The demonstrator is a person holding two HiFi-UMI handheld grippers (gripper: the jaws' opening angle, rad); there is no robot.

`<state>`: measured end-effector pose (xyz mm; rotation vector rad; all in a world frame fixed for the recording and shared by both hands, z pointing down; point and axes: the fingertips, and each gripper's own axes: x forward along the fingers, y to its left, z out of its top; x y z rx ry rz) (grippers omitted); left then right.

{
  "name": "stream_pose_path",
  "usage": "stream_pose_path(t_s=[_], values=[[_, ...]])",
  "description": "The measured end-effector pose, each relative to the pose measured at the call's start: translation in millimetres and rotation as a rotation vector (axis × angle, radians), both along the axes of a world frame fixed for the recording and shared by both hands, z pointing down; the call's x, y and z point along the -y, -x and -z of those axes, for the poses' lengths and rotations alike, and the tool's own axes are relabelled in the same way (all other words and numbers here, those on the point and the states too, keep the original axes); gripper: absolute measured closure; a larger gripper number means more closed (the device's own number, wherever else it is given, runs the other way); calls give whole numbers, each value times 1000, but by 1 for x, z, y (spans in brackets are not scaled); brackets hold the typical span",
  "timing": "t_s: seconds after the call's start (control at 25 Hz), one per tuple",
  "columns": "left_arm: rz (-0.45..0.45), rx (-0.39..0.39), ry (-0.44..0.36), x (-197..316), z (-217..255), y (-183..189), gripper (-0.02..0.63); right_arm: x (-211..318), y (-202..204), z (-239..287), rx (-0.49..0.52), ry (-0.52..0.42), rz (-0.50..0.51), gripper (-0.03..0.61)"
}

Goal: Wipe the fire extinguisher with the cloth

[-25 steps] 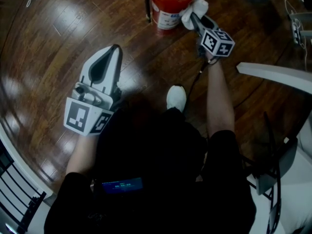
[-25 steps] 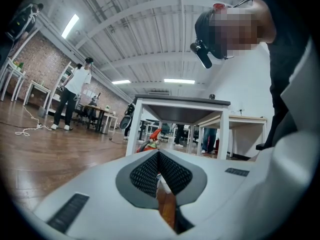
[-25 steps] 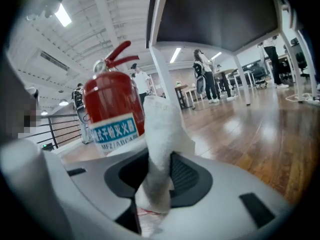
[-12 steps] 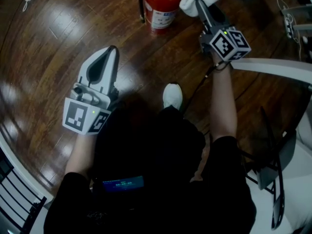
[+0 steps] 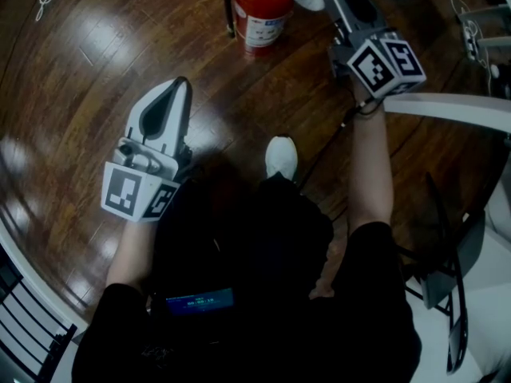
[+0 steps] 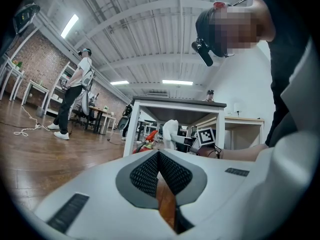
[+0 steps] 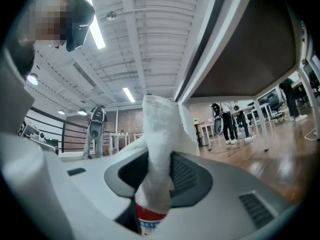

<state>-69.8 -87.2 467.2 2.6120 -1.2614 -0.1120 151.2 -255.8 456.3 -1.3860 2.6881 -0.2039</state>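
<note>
The jaws of the left gripper [image 6: 159,156] are closed tip to tip with nothing held; only a sliver of wooden floor [image 5: 96,62] shows through the slot behind the tips. The jaws of the right gripper [image 7: 158,170] are clamped on the white cloth [image 7: 159,134], which stands up between them in a bunched column.

The head view places the fire extinguisher [image 5: 259,8] upright on the floor at the top edge of the frame. The right gripper is just beside it, and the cloth is at its upper right. The frame cuts off the cylinder's top, so contact appears likely there but cannot be confirmed.

The right gripper view adds what the head view lacks: a strip of red body with a white label directly under the cloth's lower end. The left gripper view shows the extinguisher from the side, low and distant, under a white table [image 6: 176,105].

The left gripper is held well apart from the extinguisher, near the person's white shoe [image 5: 281,156].
</note>
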Motion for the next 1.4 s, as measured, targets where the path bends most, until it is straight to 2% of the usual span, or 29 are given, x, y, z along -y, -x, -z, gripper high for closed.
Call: stream_pose_path(t_s=[0.36,0.6,0.72,0.88,1.2,1.4], values=[[6,0,9,-2,-6,5,611,6,27,-17,-13,27,38,439],[7,0,14,0,-9,8,611,7,38,-52,-122,67,24,438],[4,-4,16,0,-11,7,611,0,32,-69,-94,94,6,439],[-1,-3,23,-1,-14,5,612,-10,27,-105,-76,158,-4,437],[-1,4,28,-3,-18,5,612,-15,26,-217,-131,358,-20,439],[11,6,30,-4,-20,12,612,-12,23,-257,-118,439,-39,437]])
